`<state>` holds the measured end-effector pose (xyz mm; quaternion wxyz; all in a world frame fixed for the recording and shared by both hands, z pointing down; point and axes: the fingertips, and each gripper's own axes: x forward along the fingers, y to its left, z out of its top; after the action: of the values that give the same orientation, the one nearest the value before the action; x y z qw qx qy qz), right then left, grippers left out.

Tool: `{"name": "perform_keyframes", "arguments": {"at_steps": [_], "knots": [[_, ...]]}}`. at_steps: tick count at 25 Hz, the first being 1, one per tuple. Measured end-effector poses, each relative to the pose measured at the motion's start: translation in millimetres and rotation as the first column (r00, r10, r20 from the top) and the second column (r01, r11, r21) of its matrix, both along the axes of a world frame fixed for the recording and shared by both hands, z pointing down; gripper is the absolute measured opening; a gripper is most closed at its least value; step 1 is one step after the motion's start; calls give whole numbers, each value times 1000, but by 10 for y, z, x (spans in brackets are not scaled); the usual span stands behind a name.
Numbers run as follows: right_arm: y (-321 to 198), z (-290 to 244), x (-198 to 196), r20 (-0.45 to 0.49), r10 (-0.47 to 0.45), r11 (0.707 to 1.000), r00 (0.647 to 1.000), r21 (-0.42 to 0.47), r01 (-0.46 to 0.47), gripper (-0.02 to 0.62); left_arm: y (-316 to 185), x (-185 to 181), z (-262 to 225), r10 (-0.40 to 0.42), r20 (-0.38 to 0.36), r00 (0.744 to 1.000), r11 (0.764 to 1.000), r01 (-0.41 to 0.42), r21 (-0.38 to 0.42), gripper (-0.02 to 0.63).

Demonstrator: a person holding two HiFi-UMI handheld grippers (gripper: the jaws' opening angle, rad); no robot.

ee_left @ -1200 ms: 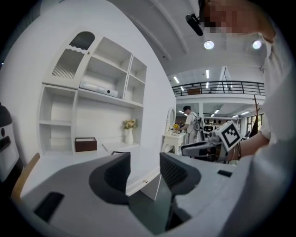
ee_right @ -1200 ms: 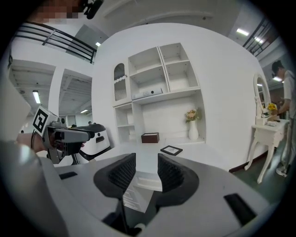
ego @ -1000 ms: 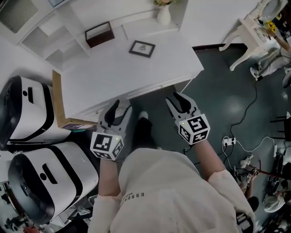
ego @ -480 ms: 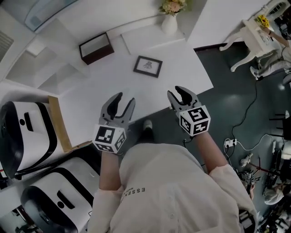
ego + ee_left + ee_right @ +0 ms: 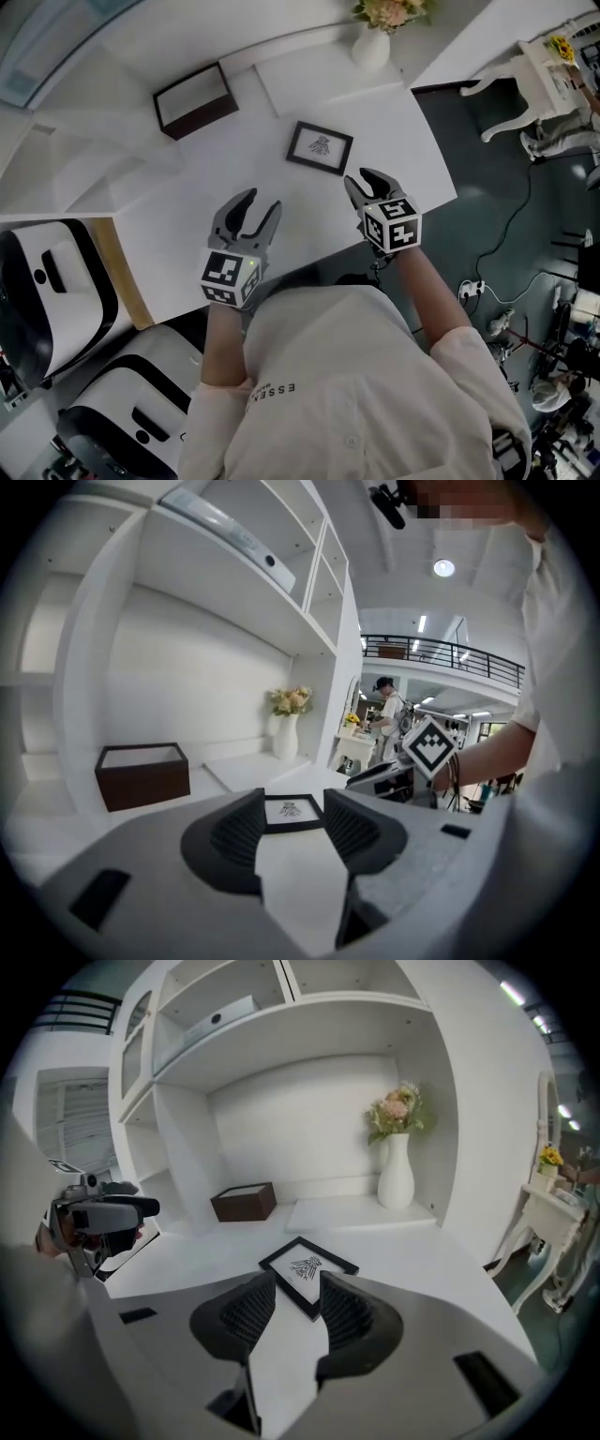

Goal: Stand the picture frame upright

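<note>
Holding left gripper point(image 5: 260, 202) and right gripper point(image 5: 362, 180) open, empty, short of the picture frame point(image 5: 320, 148) lying flat in front of the vase point(image 5: 371, 47). Probably risking shoving it toward the vase by clipping one edge.

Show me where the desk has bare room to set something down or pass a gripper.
The widest bare patch of the desk lies between the brown box, the picture frame and the left gripper. A narrower strip runs right of the frame, beyond the right gripper. It is tightest at the back, around the vase.
</note>
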<state>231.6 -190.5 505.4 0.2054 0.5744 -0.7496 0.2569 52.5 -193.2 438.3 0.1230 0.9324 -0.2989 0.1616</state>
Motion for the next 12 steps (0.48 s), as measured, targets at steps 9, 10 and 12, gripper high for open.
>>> {"name": "perform_keyframes", "arguments": {"at_steps": [9, 10, 12], "knots": [[-438, 630, 218, 56, 81, 983, 995, -169, -71, 141, -257, 54, 359, -10, 15, 1000, 996, 12, -88, 181], [-483, 687, 236, 63, 95, 979, 994, -185, -82, 141, -271, 54, 375, -14, 16, 1000, 995, 16, -94, 181], [-556, 803, 271, 69, 129, 970, 989, -218, -111, 141, -293, 43, 396, -21, 19, 1000, 994, 23, -103, 181]]}}
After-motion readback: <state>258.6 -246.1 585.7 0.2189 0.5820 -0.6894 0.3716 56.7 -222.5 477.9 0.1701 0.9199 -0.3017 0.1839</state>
